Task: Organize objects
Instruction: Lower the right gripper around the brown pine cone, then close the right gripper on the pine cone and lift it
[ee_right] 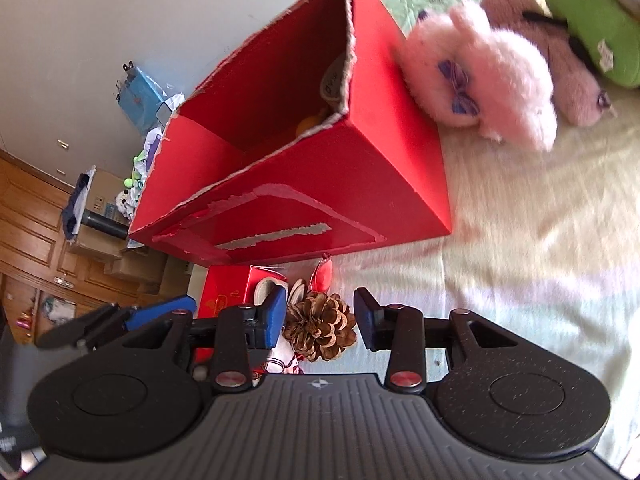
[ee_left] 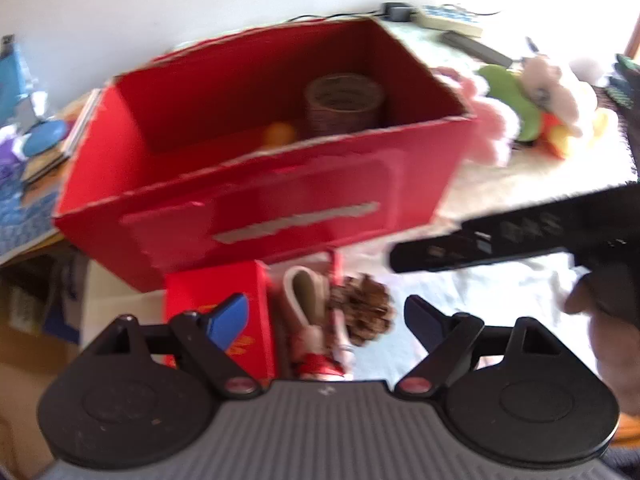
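A large open red cardboard box (ee_left: 256,184) stands on the cloth-covered table; inside are a wicker cup (ee_left: 344,104) and an orange ball (ee_left: 280,133). In front of it lie a small red box (ee_left: 224,300), a white ornament with red trim (ee_left: 316,320) and a pine cone (ee_left: 366,308). My left gripper (ee_left: 326,320) is open above the ornament and pine cone. My right gripper (ee_right: 320,320) is open with the pine cone (ee_right: 320,326) between its fingers, not clamped. The red box (ee_right: 304,184) fills the right wrist view; the small red box (ee_right: 228,292) is at left.
Plush toys lie right of the box: a pink one (ee_right: 480,72), a mauve one (ee_right: 568,64), a green one (ee_right: 588,24). Remotes and a cable (ee_left: 452,20) lie at the table's far side. Books and blue items (ee_left: 36,140) sit left. The right gripper's black body (ee_left: 520,236) crosses the left wrist view.
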The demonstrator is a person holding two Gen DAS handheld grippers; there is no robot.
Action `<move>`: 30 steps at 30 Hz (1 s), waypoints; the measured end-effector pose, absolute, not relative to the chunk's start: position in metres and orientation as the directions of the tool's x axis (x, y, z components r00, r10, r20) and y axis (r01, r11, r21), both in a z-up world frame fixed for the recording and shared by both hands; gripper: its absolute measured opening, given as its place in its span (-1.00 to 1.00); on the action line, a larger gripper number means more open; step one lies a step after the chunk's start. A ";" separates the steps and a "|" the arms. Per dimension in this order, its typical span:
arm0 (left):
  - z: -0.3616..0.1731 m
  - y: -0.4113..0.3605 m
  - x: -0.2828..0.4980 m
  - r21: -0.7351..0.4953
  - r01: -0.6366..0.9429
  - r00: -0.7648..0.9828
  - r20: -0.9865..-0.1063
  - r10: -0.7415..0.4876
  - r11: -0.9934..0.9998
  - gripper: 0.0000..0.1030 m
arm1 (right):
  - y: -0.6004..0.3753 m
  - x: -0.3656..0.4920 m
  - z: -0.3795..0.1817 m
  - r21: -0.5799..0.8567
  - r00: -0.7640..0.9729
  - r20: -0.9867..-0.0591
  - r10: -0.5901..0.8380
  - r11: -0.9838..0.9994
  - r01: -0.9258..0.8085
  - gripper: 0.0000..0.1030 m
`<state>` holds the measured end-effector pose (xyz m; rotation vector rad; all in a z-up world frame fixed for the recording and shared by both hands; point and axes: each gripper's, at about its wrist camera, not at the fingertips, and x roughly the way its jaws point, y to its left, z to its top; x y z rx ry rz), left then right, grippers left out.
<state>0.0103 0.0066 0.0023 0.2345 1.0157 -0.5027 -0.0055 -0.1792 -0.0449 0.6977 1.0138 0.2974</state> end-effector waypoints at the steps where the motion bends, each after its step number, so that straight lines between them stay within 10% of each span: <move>1: 0.002 0.006 0.008 -0.059 0.519 0.418 -0.852 -0.314 0.853 0.67 | -0.180 -0.004 -0.047 0.662 0.503 -0.674 0.541 0.745 0.086 -0.10; 30: -0.032 -0.013 0.027 -0.201 0.583 0.296 -0.850 -0.436 0.787 0.43 | -0.182 0.011 -0.075 0.730 0.391 -0.664 0.637 0.665 0.156 -0.07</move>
